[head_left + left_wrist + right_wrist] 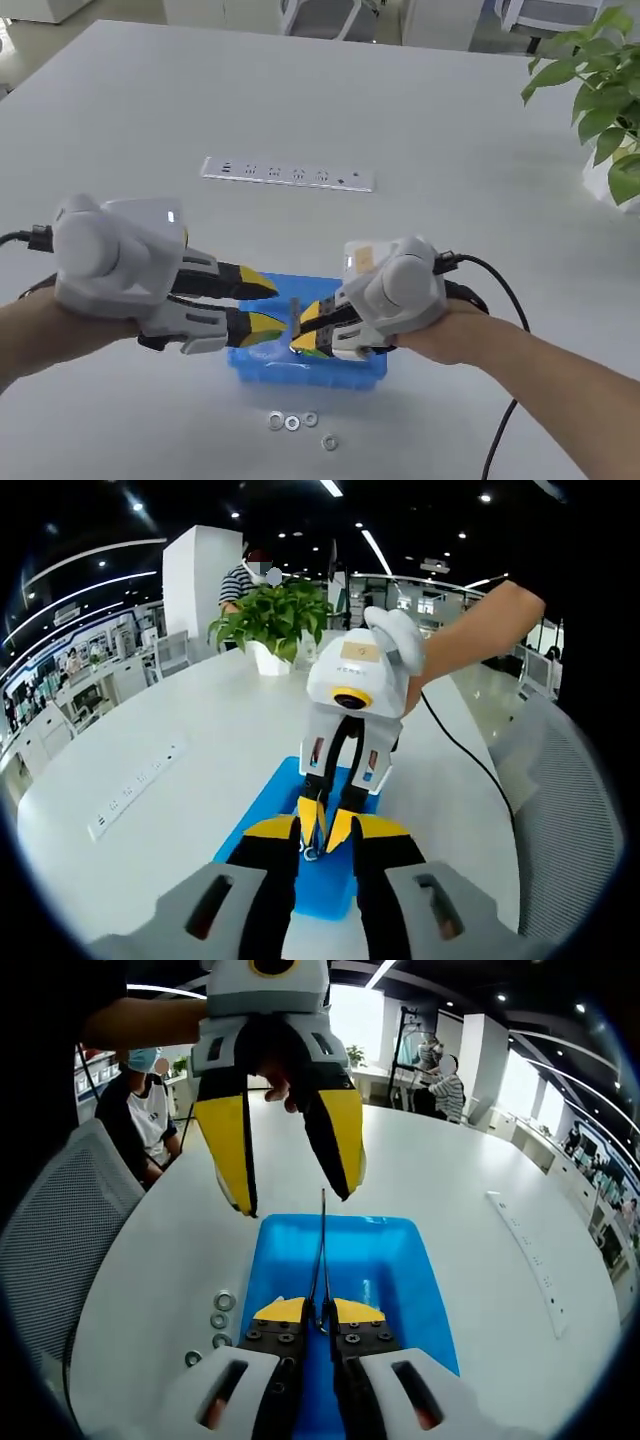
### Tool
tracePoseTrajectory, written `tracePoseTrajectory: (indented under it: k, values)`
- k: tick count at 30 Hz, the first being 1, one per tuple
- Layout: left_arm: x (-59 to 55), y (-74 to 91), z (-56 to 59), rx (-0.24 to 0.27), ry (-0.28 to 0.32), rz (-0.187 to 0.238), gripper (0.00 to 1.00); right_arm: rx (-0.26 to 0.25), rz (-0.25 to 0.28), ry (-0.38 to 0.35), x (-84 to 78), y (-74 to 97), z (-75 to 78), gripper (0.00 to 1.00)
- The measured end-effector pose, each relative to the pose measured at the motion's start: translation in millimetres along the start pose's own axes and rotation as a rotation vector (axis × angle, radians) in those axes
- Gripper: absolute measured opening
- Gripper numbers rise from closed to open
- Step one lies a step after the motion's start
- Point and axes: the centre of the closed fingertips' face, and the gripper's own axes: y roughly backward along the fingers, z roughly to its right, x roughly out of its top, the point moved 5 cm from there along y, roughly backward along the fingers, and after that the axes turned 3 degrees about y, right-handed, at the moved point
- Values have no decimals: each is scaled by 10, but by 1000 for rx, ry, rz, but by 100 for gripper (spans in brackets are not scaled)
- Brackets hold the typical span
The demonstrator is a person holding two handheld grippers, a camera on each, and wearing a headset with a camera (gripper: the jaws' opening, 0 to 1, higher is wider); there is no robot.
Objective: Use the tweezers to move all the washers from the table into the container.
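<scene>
Overhanging container (375,1260): left gripper (292,1203); perhaps four washers (218,1320).

The head view looked steeply down from close above the table (420,120), facing forward across it. The two gripper views sat low and near, facing each other. One looked at the right gripper (322,842), the other at the left gripper (292,1200), and all three views shared the blue container (310,372).

Left gripper (266,304): chunky white shell, black fingers with yellow tips, black left cable (15,238) behind the fingers. Right gripper (306,328): same shell, yellow tips, small screws (268,1337) just behind them, black right cable (500,292).
</scene>
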Motion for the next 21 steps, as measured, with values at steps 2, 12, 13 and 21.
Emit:
tracePoseTrajectory:
  k: [2,12,13,21]
  values:
    - [-1,-24,-14,-5,-4,-3,22,1,2,4,1,-1,-1,8]
    - [21,-117,-36,-39,-42,8,10,5,3,20,9,5,-17,9]
    - [23,-120,-38,-40,-44,9,8,5,3,21,10,3,-16,9]
    - [22,-122,-35,-52,-63,4,7,7,-1,30,18,3,-14,9]
